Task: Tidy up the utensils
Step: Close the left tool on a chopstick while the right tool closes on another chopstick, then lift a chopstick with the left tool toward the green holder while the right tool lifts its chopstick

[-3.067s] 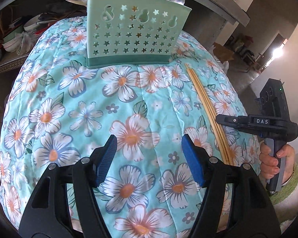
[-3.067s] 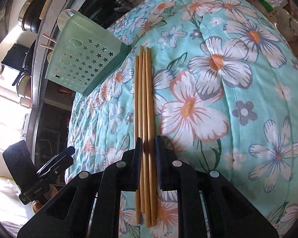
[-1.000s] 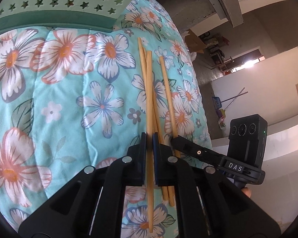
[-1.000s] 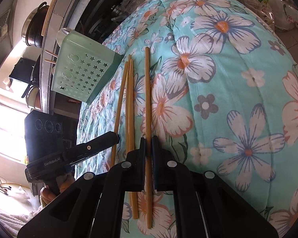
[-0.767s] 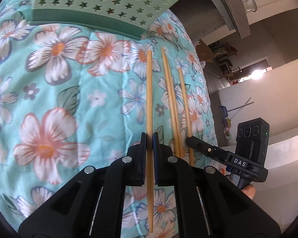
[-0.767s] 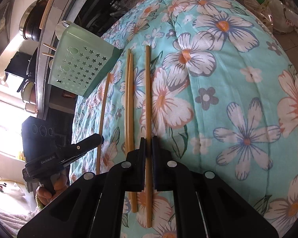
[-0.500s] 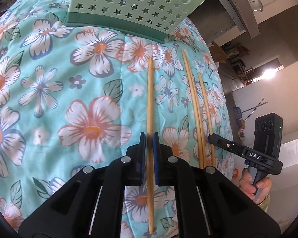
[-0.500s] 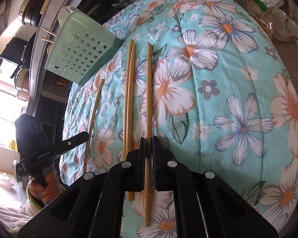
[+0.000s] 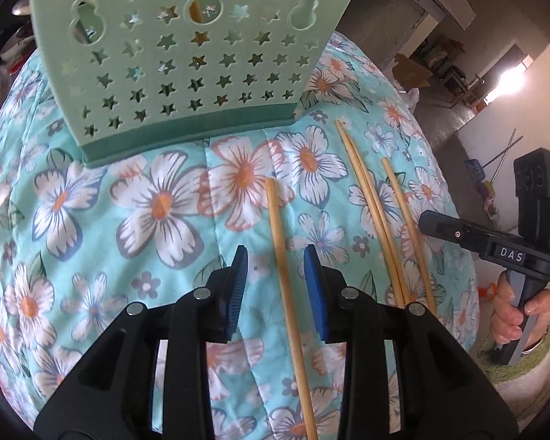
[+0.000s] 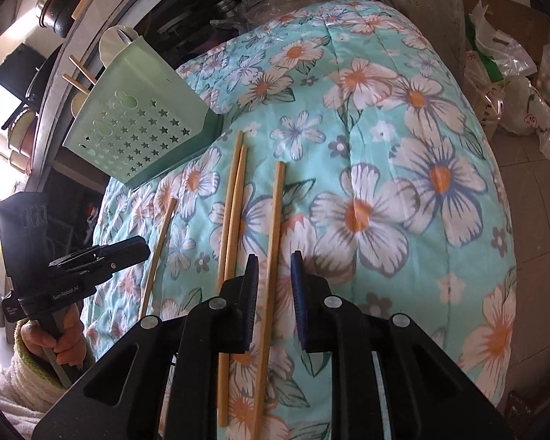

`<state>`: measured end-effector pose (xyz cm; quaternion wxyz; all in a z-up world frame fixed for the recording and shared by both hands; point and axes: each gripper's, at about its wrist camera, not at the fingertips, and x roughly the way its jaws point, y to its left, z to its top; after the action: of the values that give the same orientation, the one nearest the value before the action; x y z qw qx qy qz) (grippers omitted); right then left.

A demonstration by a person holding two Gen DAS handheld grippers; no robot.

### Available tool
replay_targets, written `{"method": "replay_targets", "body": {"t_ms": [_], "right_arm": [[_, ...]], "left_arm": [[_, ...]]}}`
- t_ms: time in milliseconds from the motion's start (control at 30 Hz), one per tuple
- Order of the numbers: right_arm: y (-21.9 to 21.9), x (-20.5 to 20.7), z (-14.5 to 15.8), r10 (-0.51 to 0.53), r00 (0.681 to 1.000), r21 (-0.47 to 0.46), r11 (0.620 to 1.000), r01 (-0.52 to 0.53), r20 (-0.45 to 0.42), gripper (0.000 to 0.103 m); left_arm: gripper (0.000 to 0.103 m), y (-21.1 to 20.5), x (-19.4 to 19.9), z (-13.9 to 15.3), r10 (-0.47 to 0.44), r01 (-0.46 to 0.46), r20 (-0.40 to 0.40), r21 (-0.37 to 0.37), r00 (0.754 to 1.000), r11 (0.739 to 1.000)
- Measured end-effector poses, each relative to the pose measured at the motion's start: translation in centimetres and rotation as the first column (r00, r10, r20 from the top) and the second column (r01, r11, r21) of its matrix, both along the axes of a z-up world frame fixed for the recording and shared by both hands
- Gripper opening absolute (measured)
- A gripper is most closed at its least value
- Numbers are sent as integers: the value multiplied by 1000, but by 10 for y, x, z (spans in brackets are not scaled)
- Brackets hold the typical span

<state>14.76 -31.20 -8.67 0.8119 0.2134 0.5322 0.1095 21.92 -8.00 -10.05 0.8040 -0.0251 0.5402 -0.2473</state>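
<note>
Both grippers' jaws are opening; left gripper (image 9: 275, 286) and right gripper (image 10: 273, 293) each straddle a loose chopstick (image 9: 288, 286), spreading four apart, likely for separate pickups.

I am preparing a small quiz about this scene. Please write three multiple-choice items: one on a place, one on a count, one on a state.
1. Where does the green holder stand?
A. On the flowered quilt, beyond the chopsticks
B. On the floor
C. In a hand

2. How many chopsticks lie on the quilt?
A. Two
B. Four
C. Six

3. How is the chopstick at the left gripper?
A. Lifted and clamped
B. Lying free between the jaws
C. Standing in the holder

Answers:
1 A: its dark base rests on the quilt past the stick tips.
2 B: right wrist view shows one apart, a touching pair, and one at the right gripper.
3 B: the opening jaws show gaps on both sides.
</note>
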Motion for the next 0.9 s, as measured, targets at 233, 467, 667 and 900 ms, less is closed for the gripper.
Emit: {"method": "replay_targets", "body": {"t_ms": [233,467,667,900], "right_arm": [[13,30,-1,53,999,-64,997,-53,11,18],[26,49,-7,78,997,-171,982,-76,3,18],[30,54,-10,76,997,-219,973,-72,8,11],[21,51,-4,35,999,-180,983,-31,23,7]], "left_arm": [[30,-18,21,-1,-36,35,25,71,999,997],[29,-32,29,-8,-62,58,19,138,998,989],[17,-43,30,-12,-53,46,34,191,998,981],[7,-41,29,-11,-12,7,31,142,999,990]]}}
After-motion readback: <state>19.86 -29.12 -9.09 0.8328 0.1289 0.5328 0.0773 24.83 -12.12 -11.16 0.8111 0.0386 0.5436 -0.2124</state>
